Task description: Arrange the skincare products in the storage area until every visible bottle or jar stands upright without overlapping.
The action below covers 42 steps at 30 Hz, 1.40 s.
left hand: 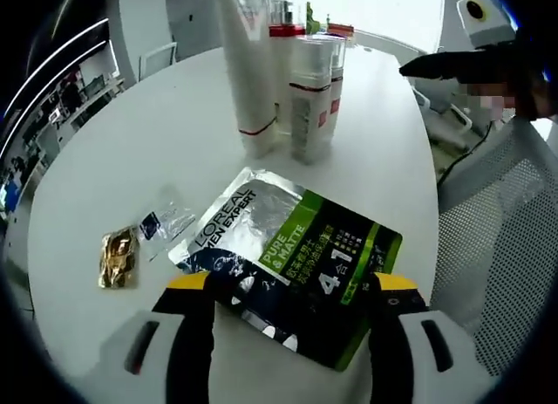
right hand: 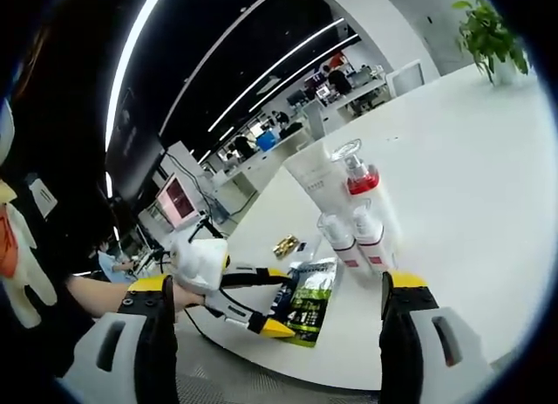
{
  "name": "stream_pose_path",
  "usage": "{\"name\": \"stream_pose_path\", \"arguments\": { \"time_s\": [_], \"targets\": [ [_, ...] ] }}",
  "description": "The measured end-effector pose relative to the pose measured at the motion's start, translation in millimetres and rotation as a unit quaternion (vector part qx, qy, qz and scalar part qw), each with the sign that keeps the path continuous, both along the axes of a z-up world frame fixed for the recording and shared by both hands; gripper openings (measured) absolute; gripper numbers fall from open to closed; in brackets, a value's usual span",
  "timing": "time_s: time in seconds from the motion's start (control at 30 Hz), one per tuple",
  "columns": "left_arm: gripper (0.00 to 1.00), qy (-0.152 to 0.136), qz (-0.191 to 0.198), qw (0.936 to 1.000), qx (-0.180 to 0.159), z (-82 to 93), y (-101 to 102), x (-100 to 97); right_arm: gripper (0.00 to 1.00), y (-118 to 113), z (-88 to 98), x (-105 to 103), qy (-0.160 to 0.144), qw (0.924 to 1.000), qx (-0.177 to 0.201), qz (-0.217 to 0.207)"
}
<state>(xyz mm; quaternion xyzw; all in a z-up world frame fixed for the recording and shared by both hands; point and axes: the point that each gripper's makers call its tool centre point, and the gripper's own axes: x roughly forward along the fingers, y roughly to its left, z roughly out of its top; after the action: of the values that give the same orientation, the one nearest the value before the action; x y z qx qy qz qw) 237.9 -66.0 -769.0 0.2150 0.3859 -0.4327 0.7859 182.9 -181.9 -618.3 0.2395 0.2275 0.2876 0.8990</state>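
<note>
One round white table (left hand: 113, 160) in an open office.

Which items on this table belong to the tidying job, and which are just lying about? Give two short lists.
Belongs to the job:
- white tube
- bottles with red bands
- green and silver sachet, lying flat between the left gripper jaws

Just lying about:
- gold wrapper
- small clear packet
- potted plant
- mesh chair

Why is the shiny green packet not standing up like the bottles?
The sachet lies flat on the white table, label up.
</note>
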Motion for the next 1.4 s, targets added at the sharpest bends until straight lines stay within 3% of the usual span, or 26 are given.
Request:
{"name": "stream_pose_path", "arguments": {
  "time_s": [0.4,0.8,1.13,1.4],
  "targets": [
    [0.75,-0.004,0.021,0.9998,-0.006,-1.7,-5.7,30.8,0.99,-2.0,-1.9,1.1,0.002,1.0,-0.002,-0.002],
    [0.75,-0.007,0.023,0.9997,-0.01,1.9,-12.4,45.4,1.0,-0.4,-3.1,0.6,0.003,0.9999,-0.012,-0.001],
    [0.75,-0.005,0.022,0.9997,-0.009,2.0,-11.6,45.2,1.0,-3.9,-7.3,1.5,0.004,0.9997,-0.023,-0.002],
    [0.69,0.01,0.024,0.9996,-0.005,3.0,-10.7,39.7,1.0,-5.6,-9.5,1.9,0.004,0.9995,-0.032,-0.006]
  ]
}}
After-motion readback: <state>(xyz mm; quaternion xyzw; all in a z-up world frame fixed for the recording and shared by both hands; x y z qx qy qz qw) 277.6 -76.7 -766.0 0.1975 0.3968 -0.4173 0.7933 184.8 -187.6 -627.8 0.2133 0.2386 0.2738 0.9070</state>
